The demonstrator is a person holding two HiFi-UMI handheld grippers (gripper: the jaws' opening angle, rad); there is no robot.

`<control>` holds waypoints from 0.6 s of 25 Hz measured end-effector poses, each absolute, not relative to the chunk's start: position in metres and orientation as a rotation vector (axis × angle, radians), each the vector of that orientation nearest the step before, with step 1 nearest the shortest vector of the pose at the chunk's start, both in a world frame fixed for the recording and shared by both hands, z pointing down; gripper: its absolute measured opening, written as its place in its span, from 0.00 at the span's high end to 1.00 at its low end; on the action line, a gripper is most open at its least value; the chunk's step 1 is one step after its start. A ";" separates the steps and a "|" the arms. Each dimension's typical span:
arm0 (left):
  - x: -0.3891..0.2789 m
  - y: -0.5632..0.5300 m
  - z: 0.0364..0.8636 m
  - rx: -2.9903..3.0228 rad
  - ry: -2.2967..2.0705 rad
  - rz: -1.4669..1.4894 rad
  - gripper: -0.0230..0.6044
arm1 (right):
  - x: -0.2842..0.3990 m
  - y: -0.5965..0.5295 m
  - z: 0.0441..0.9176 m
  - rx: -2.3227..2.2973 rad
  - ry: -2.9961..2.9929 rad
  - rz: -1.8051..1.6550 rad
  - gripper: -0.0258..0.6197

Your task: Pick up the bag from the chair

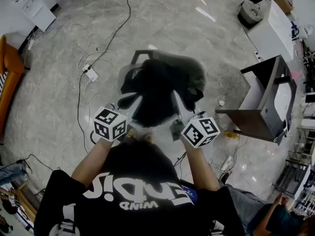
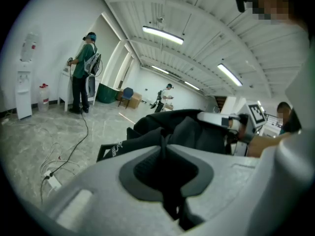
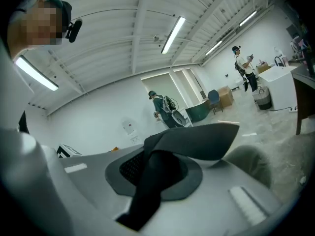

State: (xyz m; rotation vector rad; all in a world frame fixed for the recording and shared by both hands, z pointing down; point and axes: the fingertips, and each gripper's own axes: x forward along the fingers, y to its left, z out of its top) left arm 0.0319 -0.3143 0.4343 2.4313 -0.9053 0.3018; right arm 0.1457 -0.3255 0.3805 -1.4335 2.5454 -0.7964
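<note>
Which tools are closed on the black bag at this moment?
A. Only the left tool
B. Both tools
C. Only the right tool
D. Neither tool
B: the left tool pinches a thin black piece of the bag, and the right tool pinches another black piece of it.

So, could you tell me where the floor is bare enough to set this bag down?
Bare floor lies beyond the bag, between the black cable and the white counter. Another patch sits between bag and the dark stand. The left is crowded with loose cables and a power strip.
</note>
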 end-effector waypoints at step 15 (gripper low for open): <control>0.032 -0.250 0.394 2.452 -0.971 0.247 0.91 | 0.138 -0.267 0.341 -1.275 2.628 -0.716 0.88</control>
